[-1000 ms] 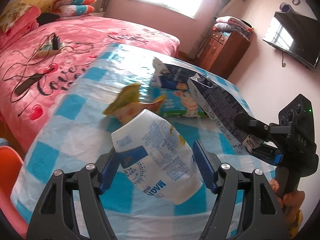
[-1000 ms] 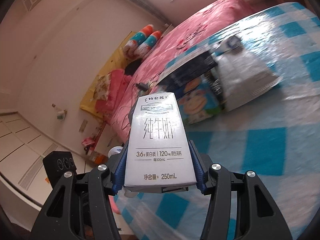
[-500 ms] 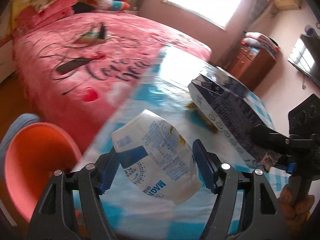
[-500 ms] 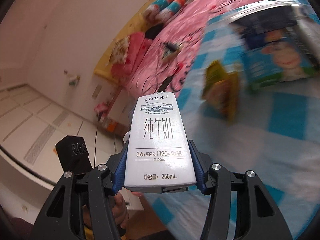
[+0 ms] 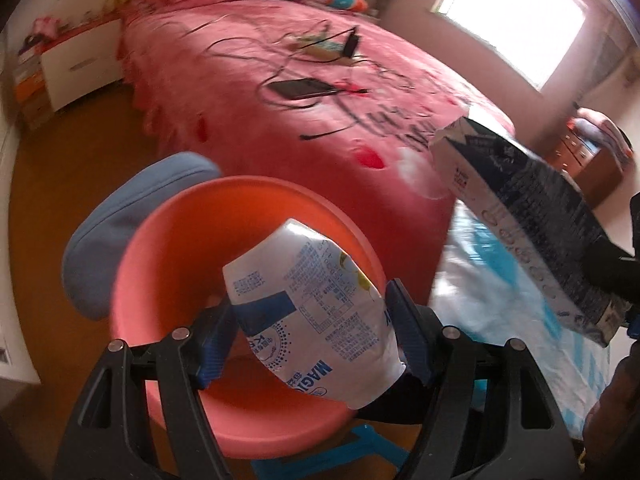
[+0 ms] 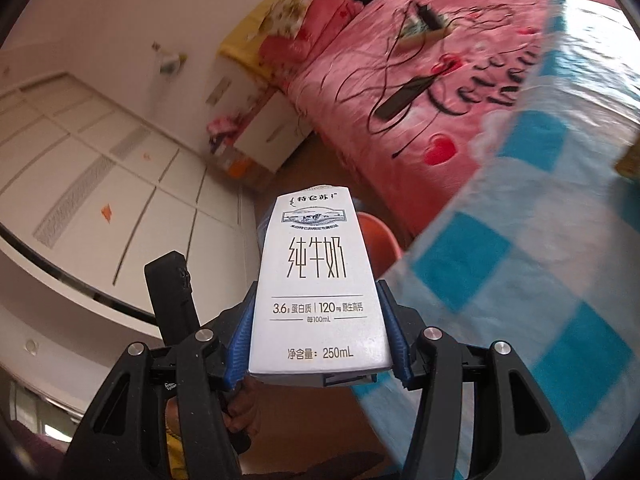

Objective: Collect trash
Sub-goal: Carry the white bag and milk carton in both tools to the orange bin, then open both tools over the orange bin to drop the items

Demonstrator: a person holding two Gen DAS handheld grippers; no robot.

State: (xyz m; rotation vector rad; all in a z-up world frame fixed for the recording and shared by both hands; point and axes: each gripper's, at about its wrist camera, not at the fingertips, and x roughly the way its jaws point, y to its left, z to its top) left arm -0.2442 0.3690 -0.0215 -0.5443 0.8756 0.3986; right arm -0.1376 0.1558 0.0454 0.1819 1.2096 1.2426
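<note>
My left gripper is shut on a white and blue plastic milk pouch and holds it over the open orange bin. My right gripper is shut on a white 250 mL milk carton. The same carton shows in the left wrist view, held in the air to the right of the bin, above the table edge. A sliver of the orange bin shows behind the carton in the right wrist view.
A table with a blue and white checked cloth lies to the right. A pink bed with a phone and cables lies beyond. A blue cushion sits behind the bin. White wardrobe doors stand on the left.
Both grippers have swung left, away from the table, each keeping its item. The orange bin has come from the left edge to directly under the left gripper's pouch.
</note>
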